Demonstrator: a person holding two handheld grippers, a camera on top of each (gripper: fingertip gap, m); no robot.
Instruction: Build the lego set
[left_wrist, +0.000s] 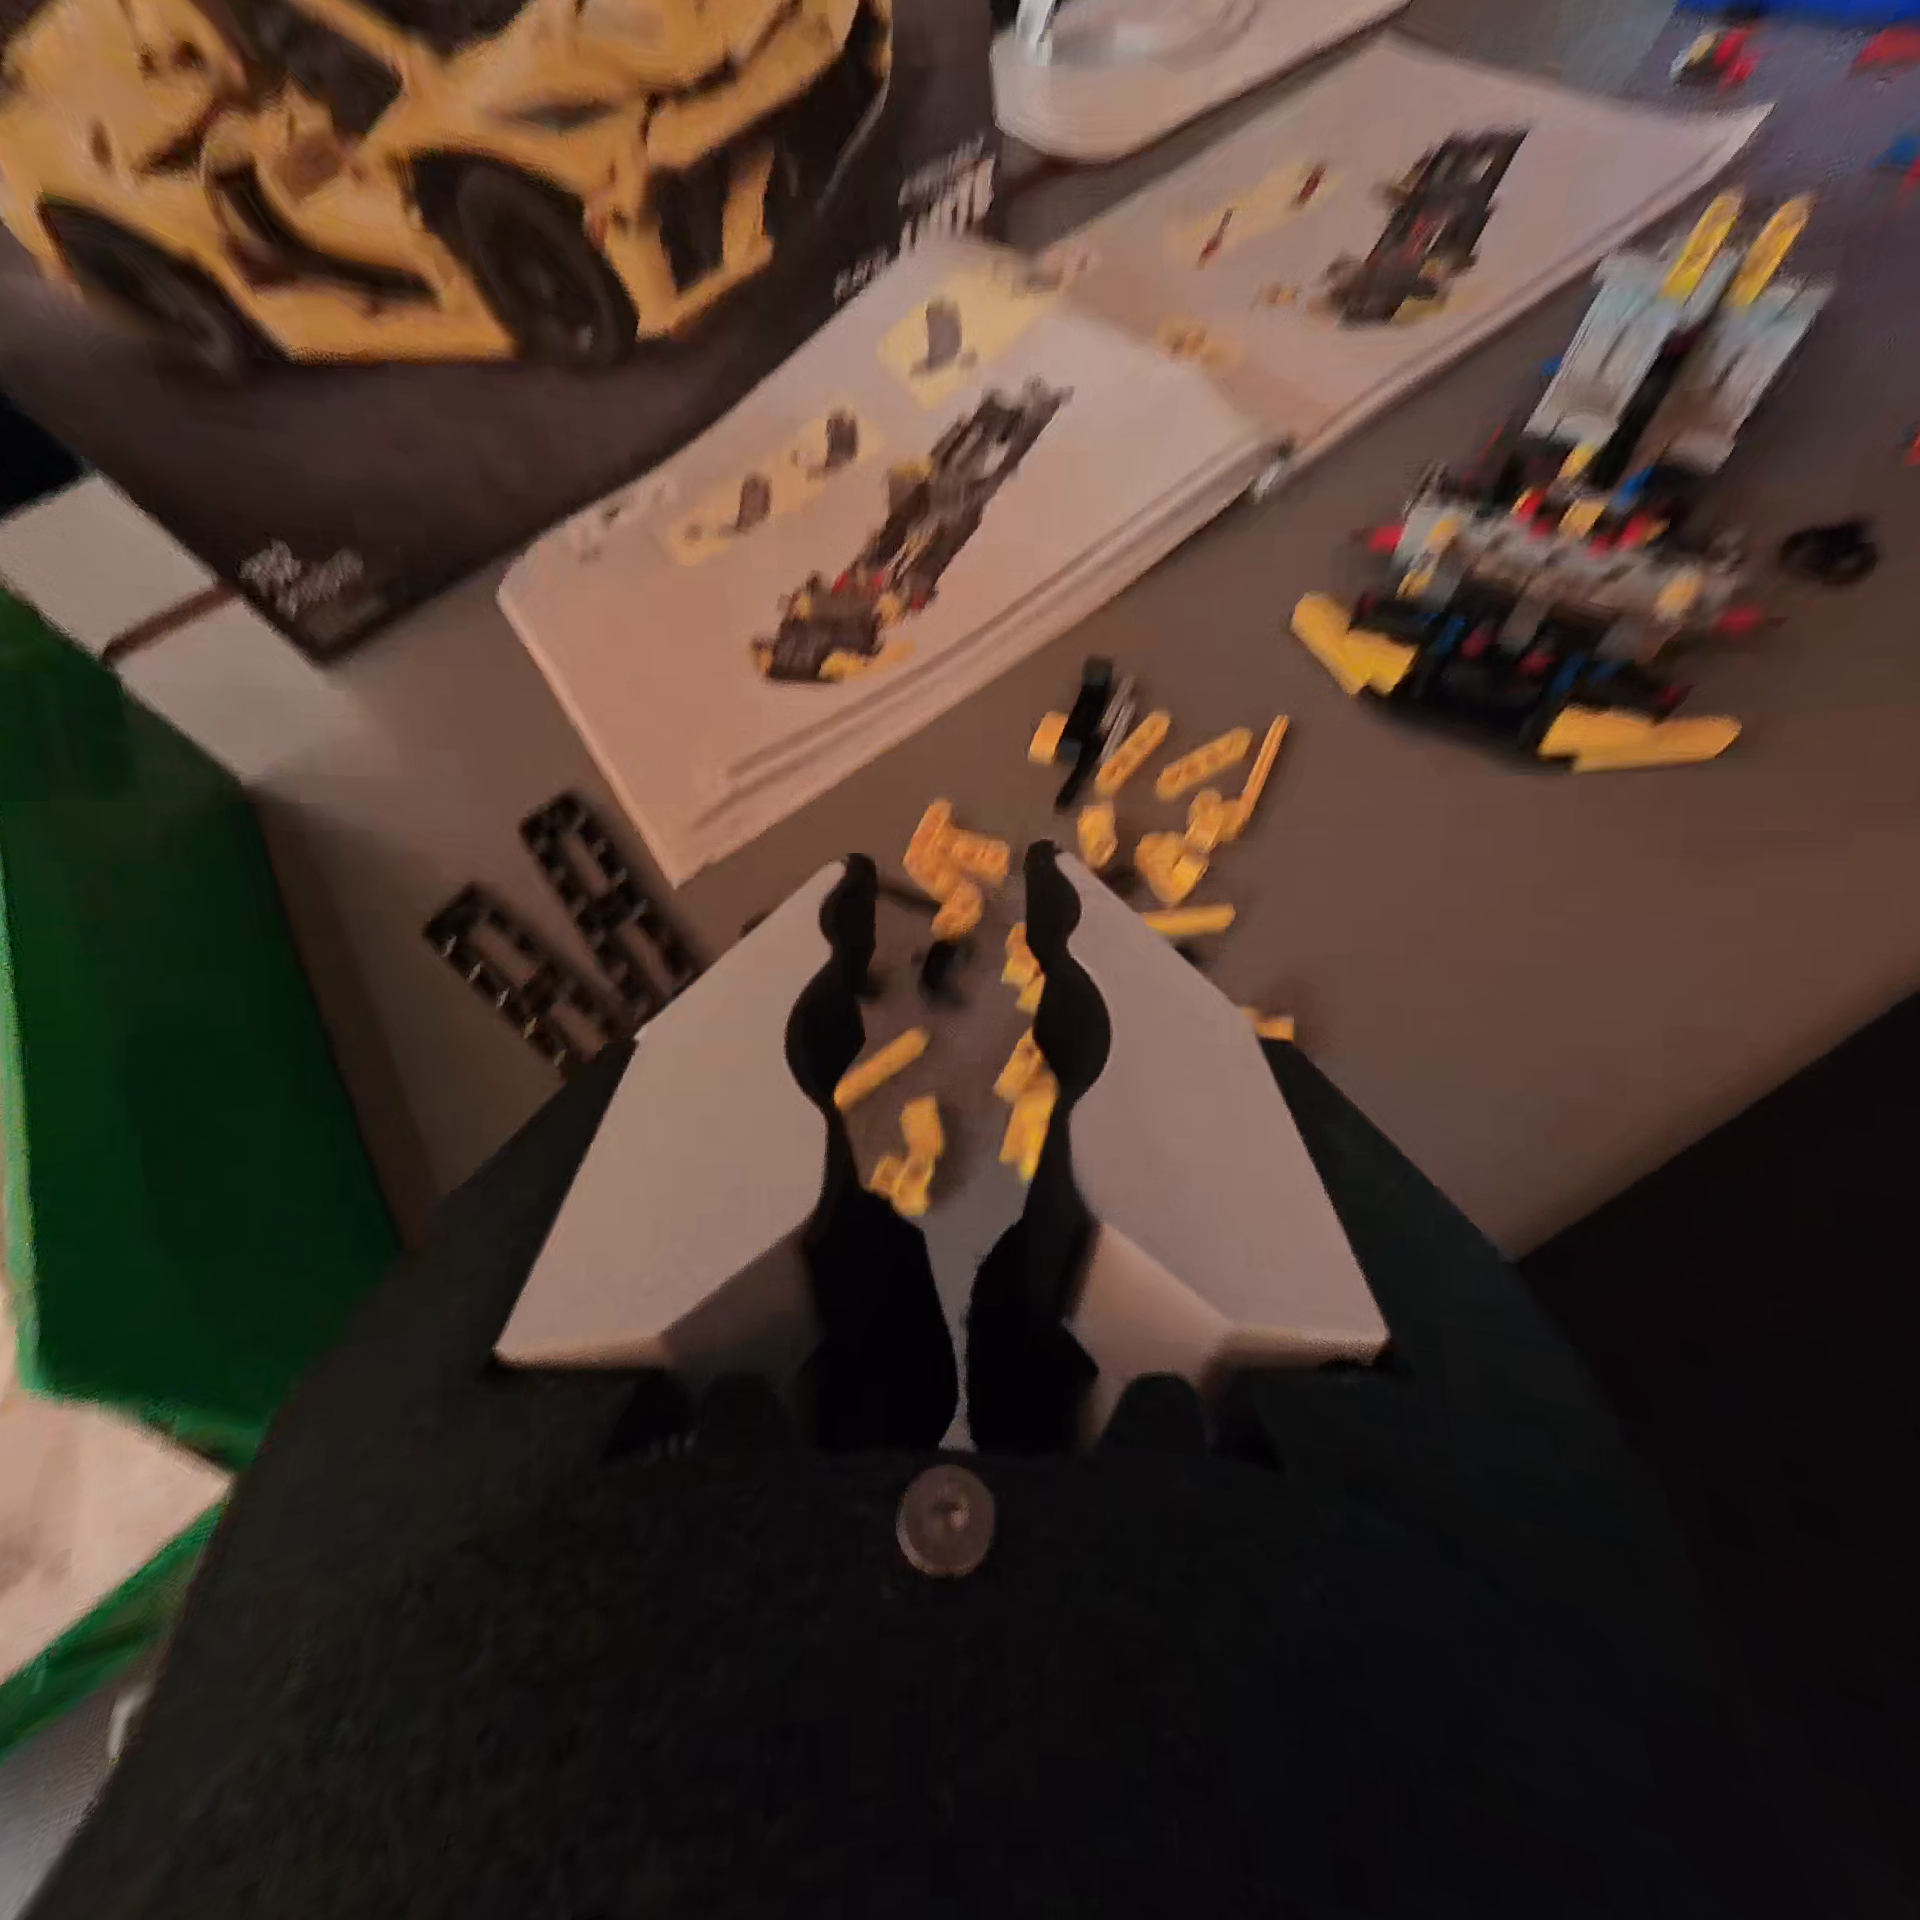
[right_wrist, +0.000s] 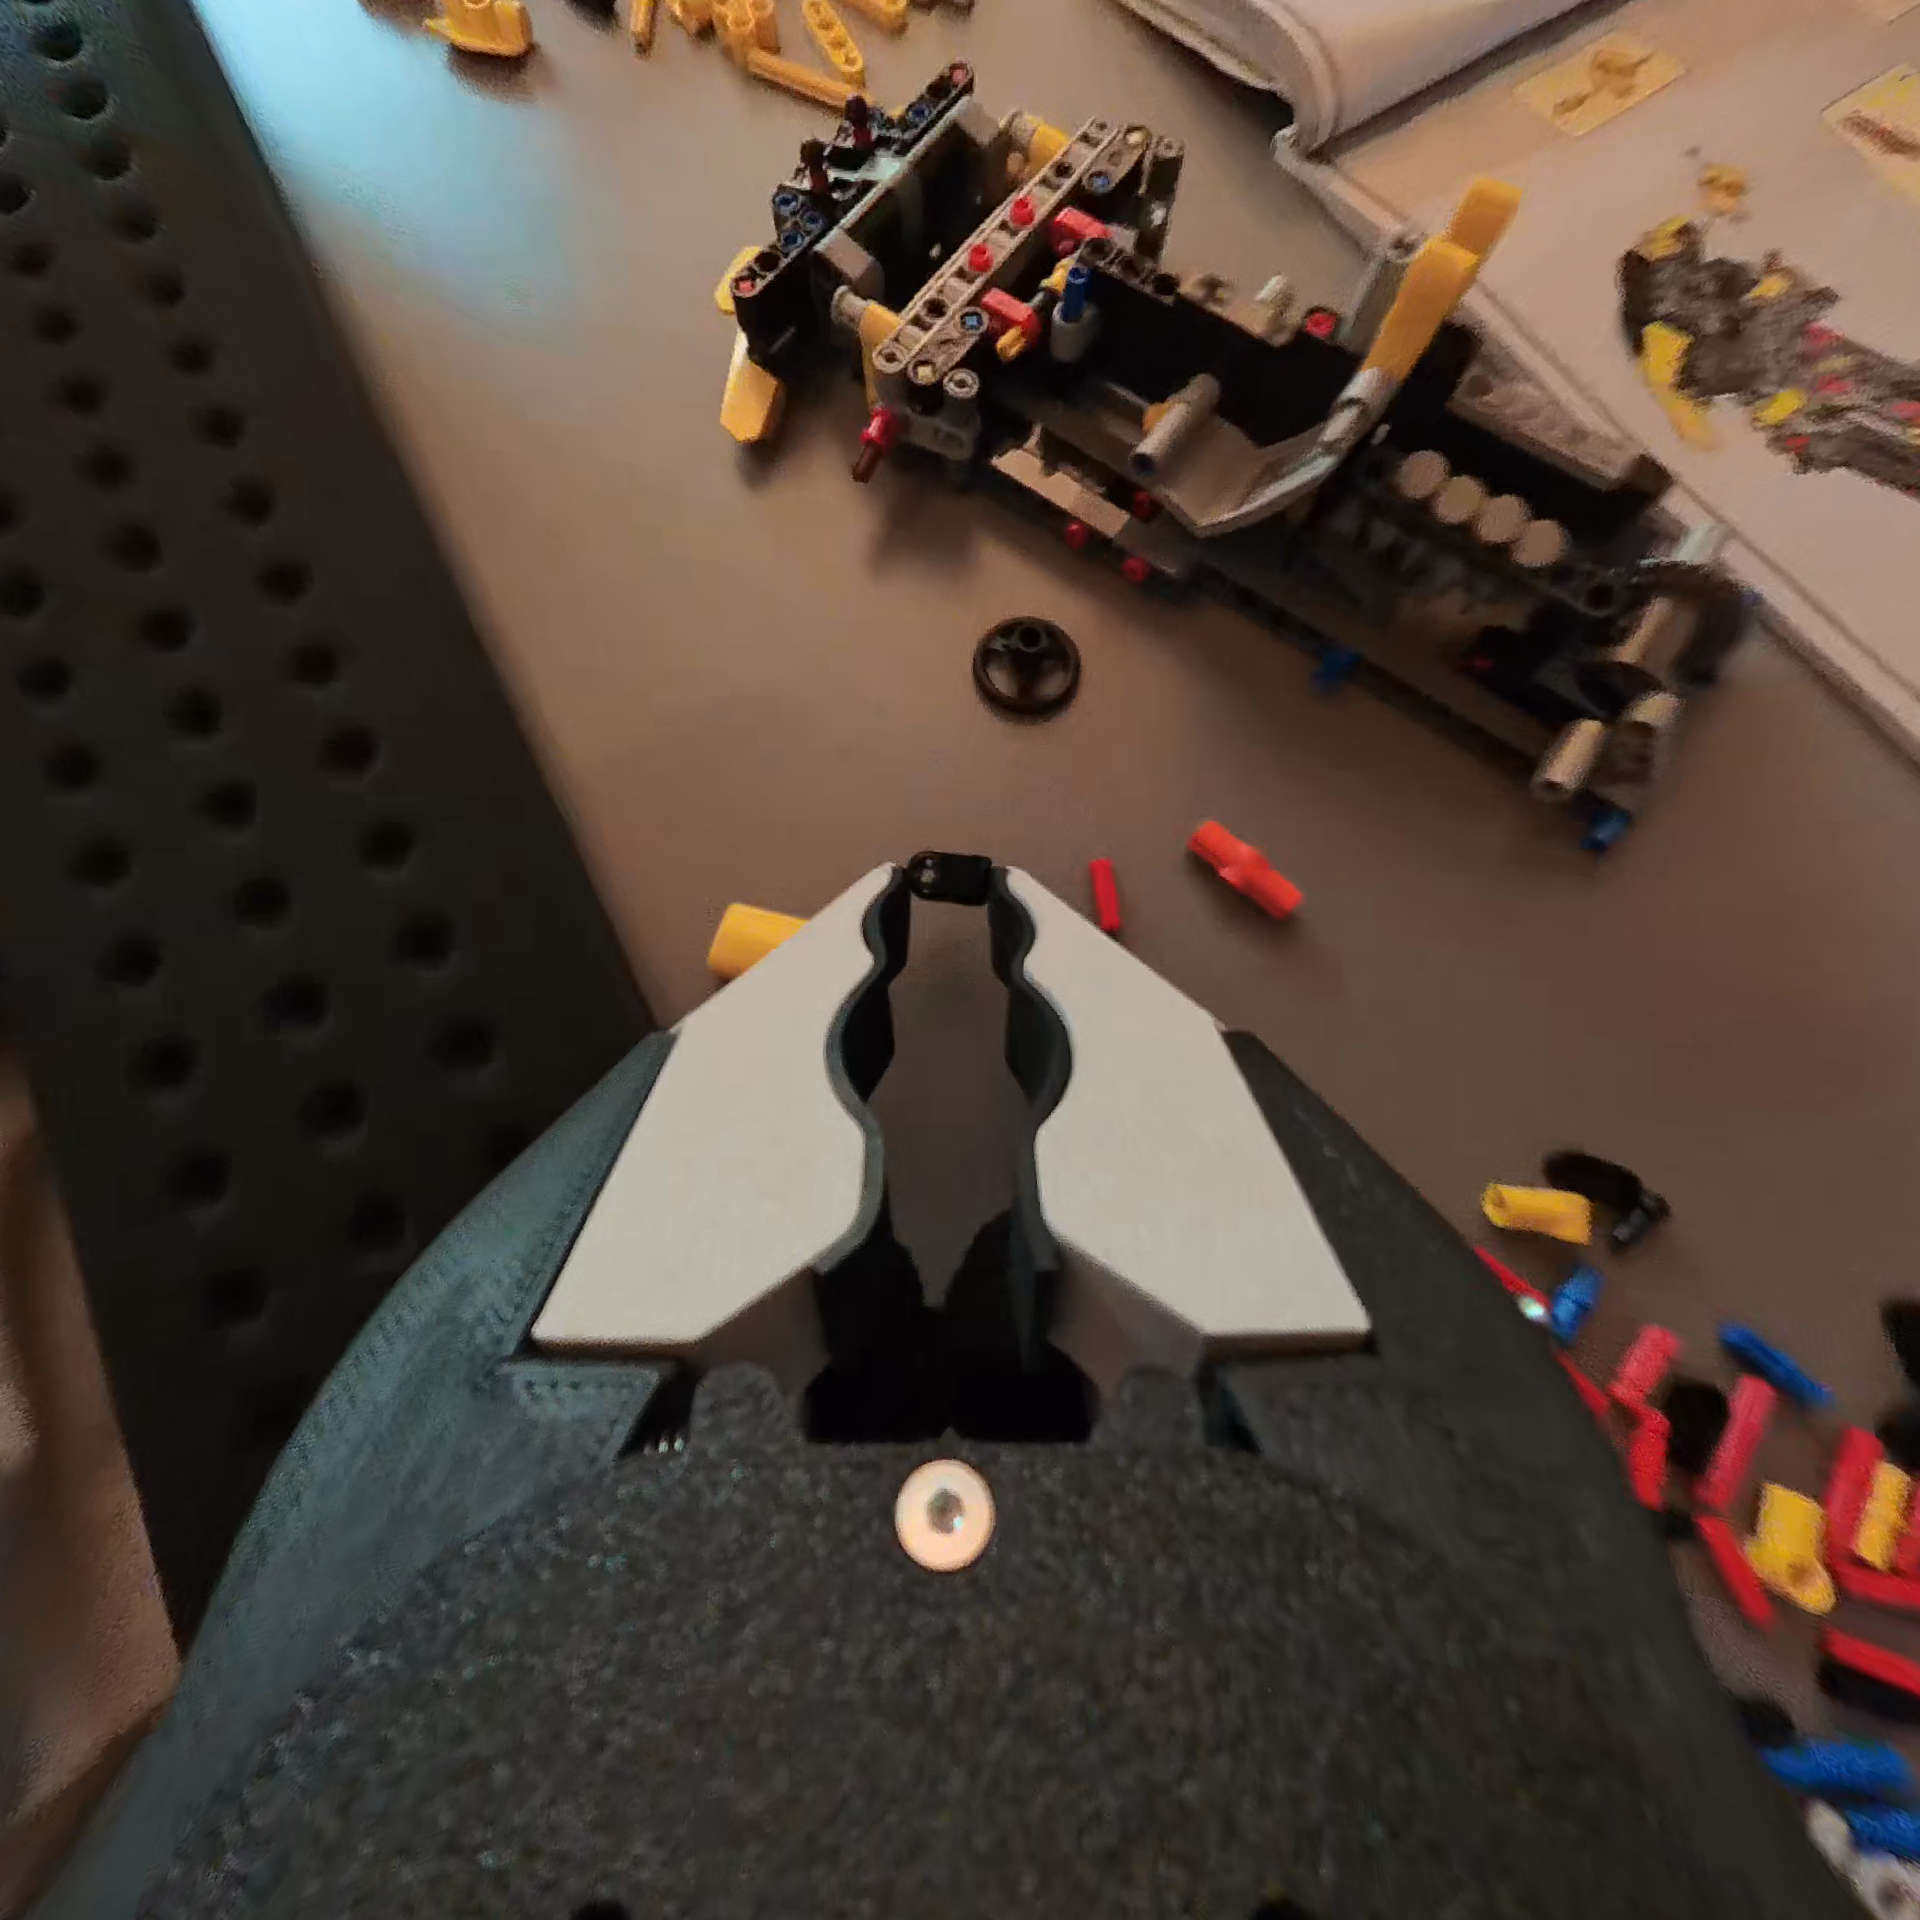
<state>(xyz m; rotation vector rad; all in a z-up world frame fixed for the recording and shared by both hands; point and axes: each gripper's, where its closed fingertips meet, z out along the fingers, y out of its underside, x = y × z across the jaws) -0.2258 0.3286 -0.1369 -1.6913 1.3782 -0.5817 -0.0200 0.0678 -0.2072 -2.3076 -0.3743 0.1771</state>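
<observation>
The right tool (right_wrist: 951, 876) pinches a small black pin (right_wrist: 948, 871) at its tips, ready for the half-built car chassis (right_wrist: 1195, 416) ahead on the counter (right_wrist: 623, 582), while the left tool (left_wrist: 951, 883) hovers parted, empty, over loose yellow beams (left_wrist: 1143, 810).

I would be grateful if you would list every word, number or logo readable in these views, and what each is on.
Nothing can be read here.
Box: white lettering at its right edge and lower corner, too blurred to read.
Booklet: small marks beside the diagrams, too blurred and too small to read.
Model: no writing visible.
Left gripper, right gripper and its black piece: no writing visible.
</observation>
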